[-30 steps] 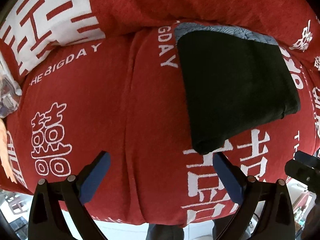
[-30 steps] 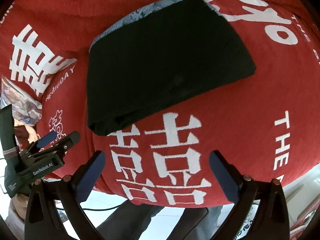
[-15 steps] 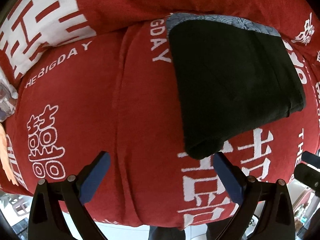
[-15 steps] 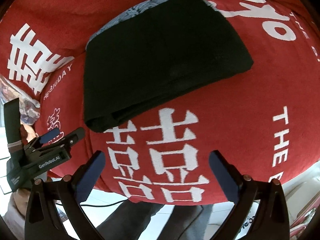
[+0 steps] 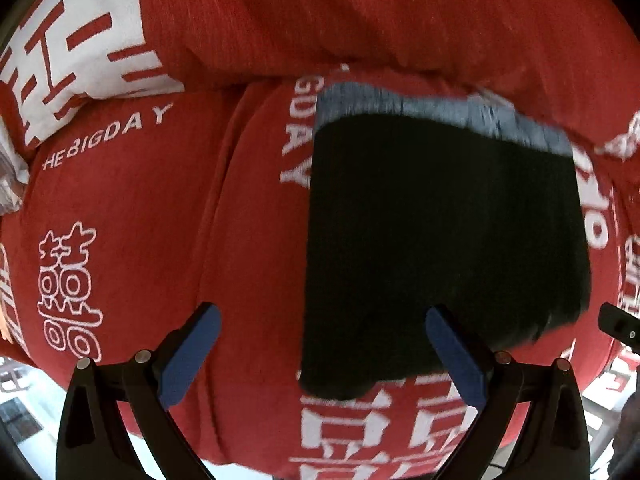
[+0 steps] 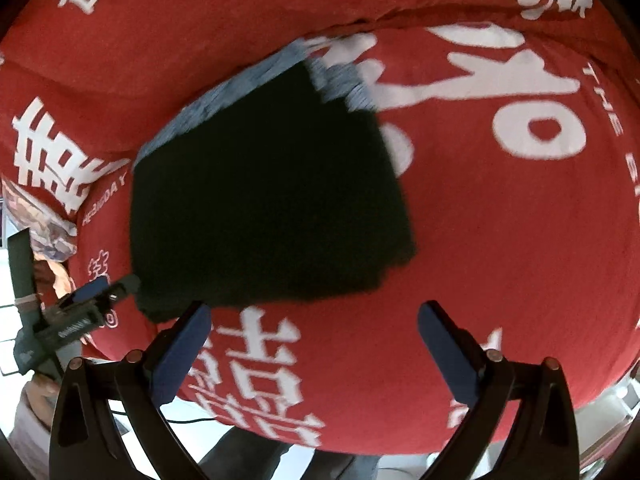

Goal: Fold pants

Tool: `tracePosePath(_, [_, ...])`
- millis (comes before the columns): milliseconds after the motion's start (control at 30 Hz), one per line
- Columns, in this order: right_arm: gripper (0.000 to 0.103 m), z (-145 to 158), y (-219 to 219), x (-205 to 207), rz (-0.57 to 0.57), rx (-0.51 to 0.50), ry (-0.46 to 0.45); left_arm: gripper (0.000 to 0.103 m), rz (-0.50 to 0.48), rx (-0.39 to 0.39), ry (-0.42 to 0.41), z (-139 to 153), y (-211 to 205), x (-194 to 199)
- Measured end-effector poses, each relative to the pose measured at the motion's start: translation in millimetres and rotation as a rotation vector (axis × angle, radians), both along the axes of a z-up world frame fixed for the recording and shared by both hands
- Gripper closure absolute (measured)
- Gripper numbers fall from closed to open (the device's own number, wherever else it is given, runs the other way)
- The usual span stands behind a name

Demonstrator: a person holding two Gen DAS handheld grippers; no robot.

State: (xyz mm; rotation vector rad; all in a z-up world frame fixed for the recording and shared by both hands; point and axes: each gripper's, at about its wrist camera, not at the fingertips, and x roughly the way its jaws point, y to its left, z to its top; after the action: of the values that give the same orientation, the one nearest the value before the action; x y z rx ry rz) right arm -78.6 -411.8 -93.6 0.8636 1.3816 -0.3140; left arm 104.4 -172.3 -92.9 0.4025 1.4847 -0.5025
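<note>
The black pants (image 5: 440, 240) lie folded into a thick rectangle on the red printed cover (image 5: 140, 200), with a grey-blue fabric edge (image 5: 440, 108) showing along their far side. My left gripper (image 5: 320, 354) is open and empty just in front of the pants' near left corner. My right gripper (image 6: 316, 344) is open and empty in front of the pants (image 6: 264, 208), near their front edge. The left gripper also shows in the right wrist view (image 6: 96, 290) at the pants' left corner. The frames are motion-blurred.
The red cover (image 6: 500, 240) with white characters spreads over a cushioned seat and its backrest (image 5: 360, 12). A patterned cloth (image 6: 44, 220) lies at the left edge. The seat's front edge drops to a pale floor (image 5: 24, 408). The person's legs (image 6: 248, 456) stand below.
Both grippers have moved in closer to the folded pants, which now fill more of each view. Both stay open and empty.
</note>
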Motion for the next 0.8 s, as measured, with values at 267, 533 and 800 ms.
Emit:
tracePosePath(267, [0.000,-38,-64,9,-0.013,0.146,-0.088,0.000,0.007,-0.066,0.085,-23,-22,18])
tracePosePath(533, [0.000,-73,-78,20,-0.005,0.330,-0.203,0.000,0.003,-0.229,0.249,-49,-18,38])
tracePosePath(800, [0.000,-87,-78,38,0.049,0.442,-0.289,0.000,-0.005,-0.351,0.317,-66,-27,46])
